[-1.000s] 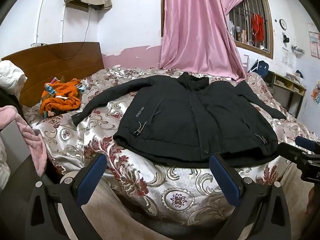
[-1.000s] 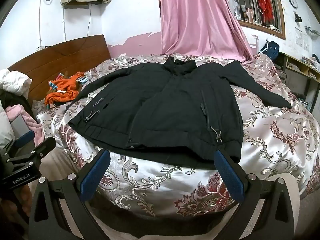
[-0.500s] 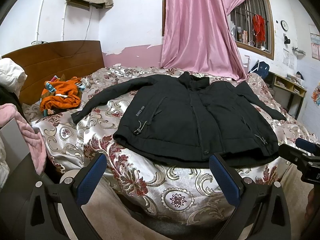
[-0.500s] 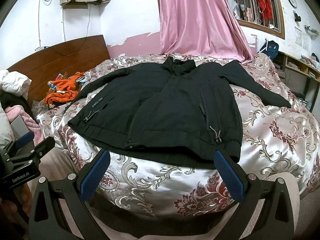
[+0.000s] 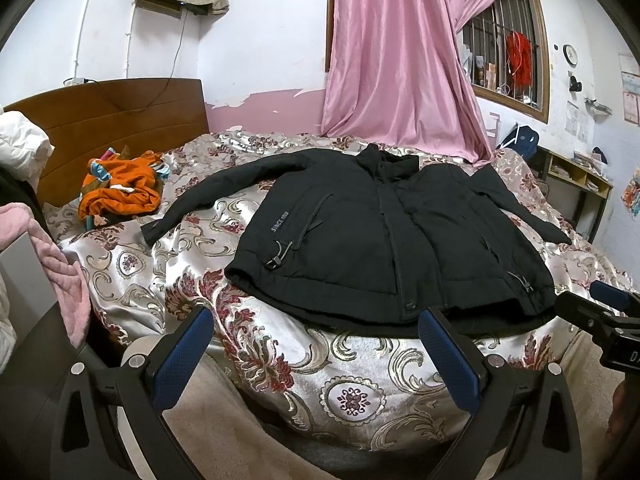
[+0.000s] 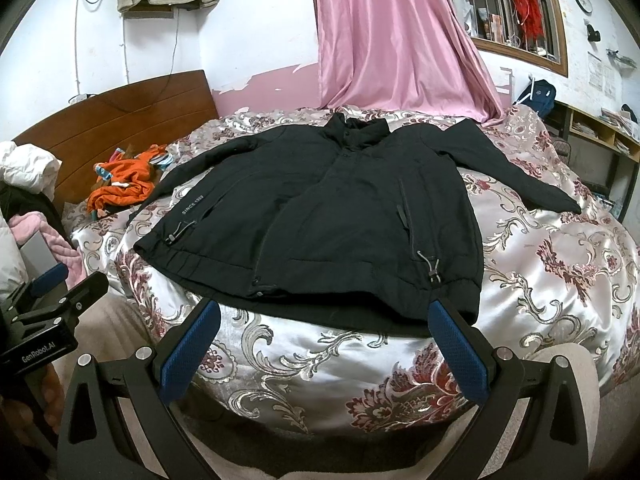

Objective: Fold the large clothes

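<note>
A black jacket point(image 5: 384, 236) lies flat, front up, on the floral satin bedspread point(image 5: 132, 264), both sleeves spread out and its hem toward me. It also shows in the right wrist view point(image 6: 320, 220). My left gripper point(image 5: 316, 348) is open and empty, hovering below the hem at the bed's near edge. My right gripper point(image 6: 324, 340) is open and empty, just short of the hem. Each gripper shows at the edge of the other's view: the right one point(image 5: 600, 312) and the left one point(image 6: 48, 296).
A heap of orange clothes point(image 5: 120, 192) lies at the bed's far left by the wooden headboard point(image 5: 108, 120). Pink fabric point(image 5: 52, 256) hangs at the left. A pink curtain point(image 5: 400, 60) and a window are behind; shelves point(image 5: 576, 176) stand at right.
Both grippers have risen a little, so the jacket sits slightly lower in view. Nothing has been gripped and the jacket has not moved.
</note>
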Available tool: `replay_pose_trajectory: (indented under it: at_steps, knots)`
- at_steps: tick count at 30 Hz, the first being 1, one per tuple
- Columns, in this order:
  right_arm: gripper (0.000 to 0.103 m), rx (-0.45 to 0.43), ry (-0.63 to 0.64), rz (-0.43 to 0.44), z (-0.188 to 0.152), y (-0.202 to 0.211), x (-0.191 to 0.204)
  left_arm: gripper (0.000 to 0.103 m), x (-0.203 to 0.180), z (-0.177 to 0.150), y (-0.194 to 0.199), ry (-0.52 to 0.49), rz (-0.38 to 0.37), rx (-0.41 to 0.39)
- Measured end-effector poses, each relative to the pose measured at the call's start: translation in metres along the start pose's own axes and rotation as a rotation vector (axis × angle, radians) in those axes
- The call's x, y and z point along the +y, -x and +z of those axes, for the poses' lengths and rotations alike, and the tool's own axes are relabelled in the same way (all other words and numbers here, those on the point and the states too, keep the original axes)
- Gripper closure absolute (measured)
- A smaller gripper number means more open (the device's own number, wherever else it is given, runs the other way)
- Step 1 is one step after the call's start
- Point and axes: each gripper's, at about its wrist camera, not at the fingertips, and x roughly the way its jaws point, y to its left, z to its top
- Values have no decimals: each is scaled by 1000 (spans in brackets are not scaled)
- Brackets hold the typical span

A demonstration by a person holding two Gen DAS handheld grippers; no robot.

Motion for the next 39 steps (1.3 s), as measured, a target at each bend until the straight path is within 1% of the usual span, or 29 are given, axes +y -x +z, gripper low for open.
replay_pose_trajectory:
  at_steps: [5, 39]
  knots:
    - [1, 0, 0, 0, 0, 0, 0, 0, -6, 0, -1, 1, 3, 5]
    - [1, 2, 0, -1, 0, 0, 1, 0, -6, 0, -2, 6, -1, 9]
